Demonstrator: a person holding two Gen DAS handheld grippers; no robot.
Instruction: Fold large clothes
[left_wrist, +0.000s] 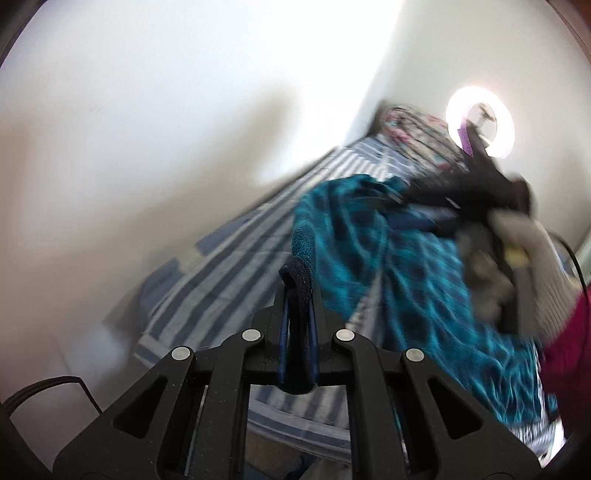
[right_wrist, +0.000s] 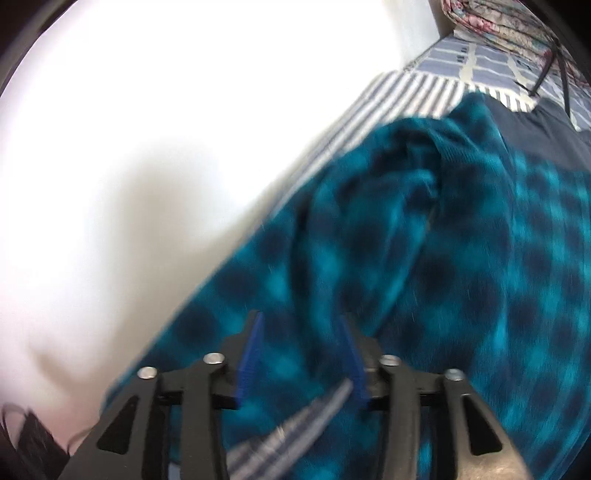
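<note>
A large teal and dark-blue checked fleece garment (left_wrist: 388, 251) lies bunched on a striped bed. My left gripper (left_wrist: 298, 291) is shut on a dark-edged corner of the garment, which sticks up between the fingers. My right gripper (right_wrist: 301, 325) also shows as a blurred dark shape in the left wrist view (left_wrist: 480, 184), further along the garment. In the right wrist view its jaws stand apart, with a fold of the fleece (right_wrist: 406, 240) lying between and over them. The image is blurred, so the grip is unclear.
The bed has a blue and white striped sheet (left_wrist: 236, 251) along a white wall (left_wrist: 147, 129). A floral pillow or quilt (left_wrist: 413, 129) lies at the far end. A ring light (left_wrist: 480, 127) glows at right. A person's magenta sleeve (left_wrist: 569, 350) is at right.
</note>
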